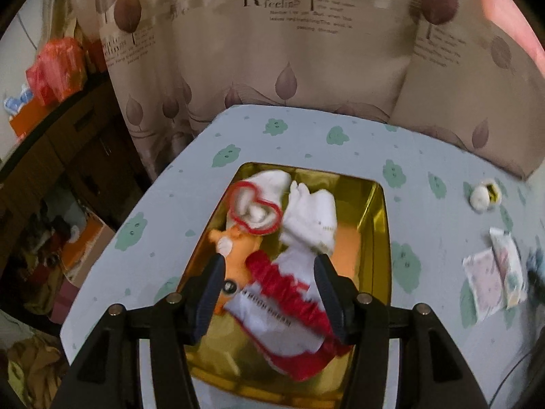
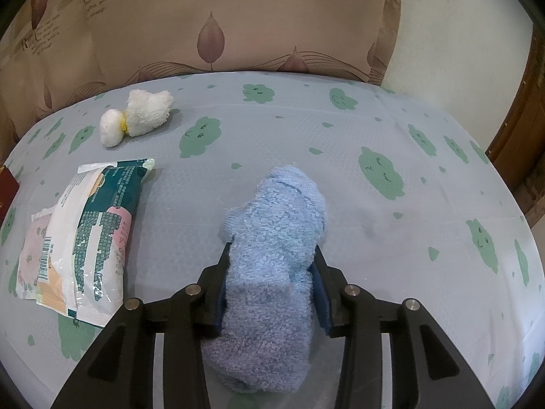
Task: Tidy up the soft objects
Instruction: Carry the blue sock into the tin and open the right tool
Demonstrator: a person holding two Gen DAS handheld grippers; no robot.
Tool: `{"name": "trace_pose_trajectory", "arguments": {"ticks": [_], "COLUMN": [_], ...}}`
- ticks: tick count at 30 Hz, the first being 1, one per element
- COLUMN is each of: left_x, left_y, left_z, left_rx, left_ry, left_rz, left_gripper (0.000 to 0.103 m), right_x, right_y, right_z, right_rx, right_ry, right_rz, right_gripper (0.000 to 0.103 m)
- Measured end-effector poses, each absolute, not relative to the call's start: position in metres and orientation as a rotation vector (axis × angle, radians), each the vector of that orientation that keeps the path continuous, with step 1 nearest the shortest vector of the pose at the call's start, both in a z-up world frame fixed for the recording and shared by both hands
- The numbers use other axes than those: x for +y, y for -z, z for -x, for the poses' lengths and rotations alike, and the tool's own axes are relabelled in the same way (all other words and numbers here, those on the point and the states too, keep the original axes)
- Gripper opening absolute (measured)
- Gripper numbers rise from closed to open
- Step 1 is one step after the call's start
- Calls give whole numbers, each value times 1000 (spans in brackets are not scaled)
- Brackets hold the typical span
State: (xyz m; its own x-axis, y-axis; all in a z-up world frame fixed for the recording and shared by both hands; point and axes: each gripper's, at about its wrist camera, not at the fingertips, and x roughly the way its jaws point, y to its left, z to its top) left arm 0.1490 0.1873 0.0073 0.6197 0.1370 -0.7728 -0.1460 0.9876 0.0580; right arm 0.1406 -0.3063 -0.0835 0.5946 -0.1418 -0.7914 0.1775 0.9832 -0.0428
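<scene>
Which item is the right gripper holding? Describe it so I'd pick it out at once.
On the cloud-print tablecloth, find the right gripper at the near edge. Clamped between its fingers is the blue towel, rolled up. It is the only blue item; the white towel and packet lie to its left.

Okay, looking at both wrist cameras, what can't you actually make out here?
- Left wrist view: the near end of the gold tin and the red-trimmed sock is covered by the left gripper.
- Left wrist view: the packets are smeared by motion blur, print unreadable.
- Right wrist view: the right gripper hides the sides of the blue towel roll.
- Right wrist view: a dark red thing is cut off by the left edge.
</scene>
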Motion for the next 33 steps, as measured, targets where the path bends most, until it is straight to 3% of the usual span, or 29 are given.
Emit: {"name": "trace_pose_trajectory", "arguments": {"ticks": [23,33], "left_x": [230,239], "left_y": [8,6], "left_z": [-100,-99], "left_rx": [797,777], "left_ry": [-211,-260], "left_rz": [33,44], "left_gripper": [56,57], "right_x": [-297,-276], "right_y": [78,40], "right_z": [-136,-132], "right_rx": [890,836], "right_ry": [182,144], "right_rz": [-31,-32], "right_gripper": [27,27]}}
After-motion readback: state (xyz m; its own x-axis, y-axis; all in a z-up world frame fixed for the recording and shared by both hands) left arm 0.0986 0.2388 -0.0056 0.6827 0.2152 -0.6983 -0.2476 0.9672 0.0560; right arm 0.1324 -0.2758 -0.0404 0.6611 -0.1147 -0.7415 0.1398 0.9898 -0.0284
